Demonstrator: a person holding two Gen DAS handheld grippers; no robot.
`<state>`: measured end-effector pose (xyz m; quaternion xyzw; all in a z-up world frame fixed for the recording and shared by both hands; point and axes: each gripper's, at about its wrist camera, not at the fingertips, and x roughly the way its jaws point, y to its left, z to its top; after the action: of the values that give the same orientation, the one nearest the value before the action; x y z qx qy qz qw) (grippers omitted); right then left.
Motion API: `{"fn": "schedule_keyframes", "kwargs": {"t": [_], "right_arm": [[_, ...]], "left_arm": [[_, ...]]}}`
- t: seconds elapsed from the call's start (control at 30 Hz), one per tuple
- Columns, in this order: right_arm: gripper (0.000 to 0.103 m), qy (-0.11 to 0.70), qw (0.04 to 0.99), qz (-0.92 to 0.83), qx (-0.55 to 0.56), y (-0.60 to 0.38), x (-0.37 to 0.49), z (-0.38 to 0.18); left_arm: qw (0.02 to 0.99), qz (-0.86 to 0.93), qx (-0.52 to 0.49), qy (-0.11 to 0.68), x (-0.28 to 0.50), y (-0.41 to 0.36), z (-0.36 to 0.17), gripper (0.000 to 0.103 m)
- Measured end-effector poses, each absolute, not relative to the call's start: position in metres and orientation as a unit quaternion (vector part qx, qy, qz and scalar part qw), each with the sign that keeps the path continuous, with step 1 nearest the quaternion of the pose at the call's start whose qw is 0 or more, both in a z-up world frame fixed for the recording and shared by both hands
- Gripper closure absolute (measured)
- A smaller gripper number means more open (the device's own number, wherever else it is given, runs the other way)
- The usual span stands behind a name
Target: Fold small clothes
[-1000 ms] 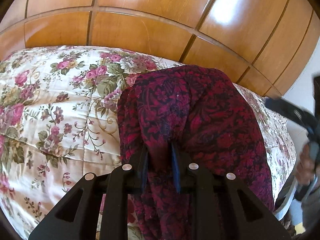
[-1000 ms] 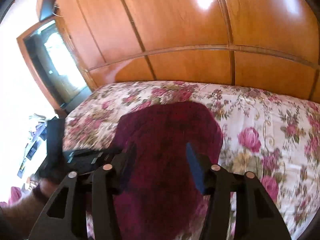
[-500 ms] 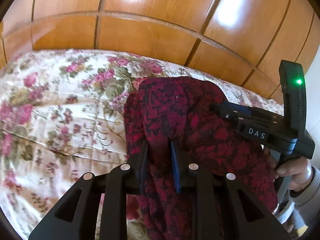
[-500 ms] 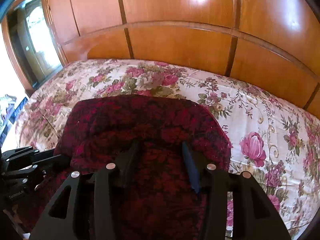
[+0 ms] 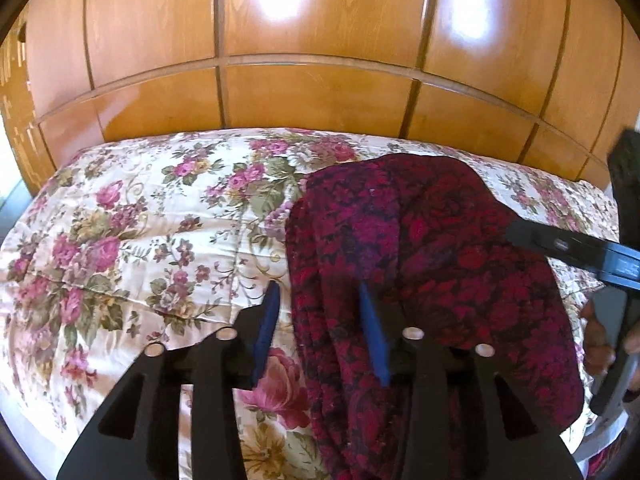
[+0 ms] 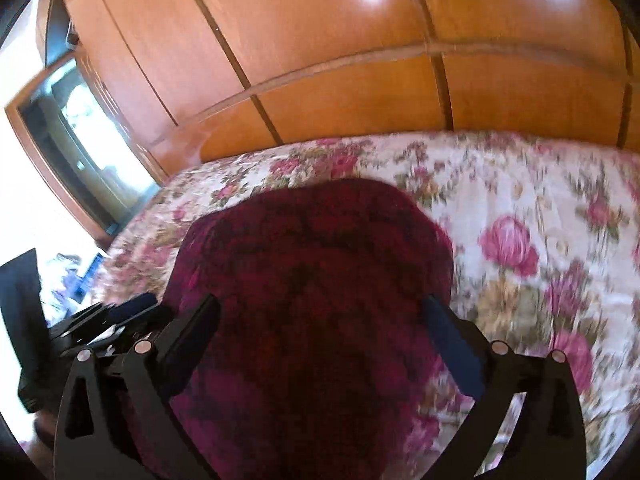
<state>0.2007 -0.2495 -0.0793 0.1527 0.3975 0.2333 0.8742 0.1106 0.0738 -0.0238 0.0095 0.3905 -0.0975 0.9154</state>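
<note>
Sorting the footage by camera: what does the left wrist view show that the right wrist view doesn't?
Left only: the left gripper open, its jaws just opened, over the near edge of the dark red patterned garment, and the hand holding the right gripper.
Right only: the right gripper wide open over the garment, and a window at left.
Both: the floral bedspread and wooden panelling.

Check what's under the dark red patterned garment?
The dark red patterned garment lies on the cream floral quilted bedspread. The quilt under it is covered; anything else beneath can't be seen.
</note>
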Motion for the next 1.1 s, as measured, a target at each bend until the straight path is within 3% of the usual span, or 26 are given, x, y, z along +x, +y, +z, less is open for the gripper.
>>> {"fn": "schedule_keyframes", "kwargs": {"t": [0.23,0.33,0.57,0.9,1.1], "right_arm": [[0.002,0.451,0.802,0.307,0.244,-0.276,0.2,-0.125],[0.002,0.449,0.789,0.327,0.264,-0.276,0.206,-0.133],[0.002,0.465,0.76,0.365,0.27,-0.275,0.221,-0.14],[0.002,0.463,0.733,0.383,0.32,-0.285,0.213,-0.154],[0.002,0.461,0.725,0.391,0.331,-0.27,0.224,-0.151]], "left_arm": [[0.908,-0.096,0.001,0.407,0.116,0.084,-0.041,0.035],[0.902,-0.109,-0.027,0.416,0.121,0.094,-0.052,0.029],[0.873,-0.171,-0.148,0.432,0.131,0.123,-0.075,0.028],[0.87,-0.188,-0.148,0.432,0.132,0.124,-0.078,0.028],[0.849,-0.203,-0.225,0.433,0.13,0.141,-0.094,0.028]]}}
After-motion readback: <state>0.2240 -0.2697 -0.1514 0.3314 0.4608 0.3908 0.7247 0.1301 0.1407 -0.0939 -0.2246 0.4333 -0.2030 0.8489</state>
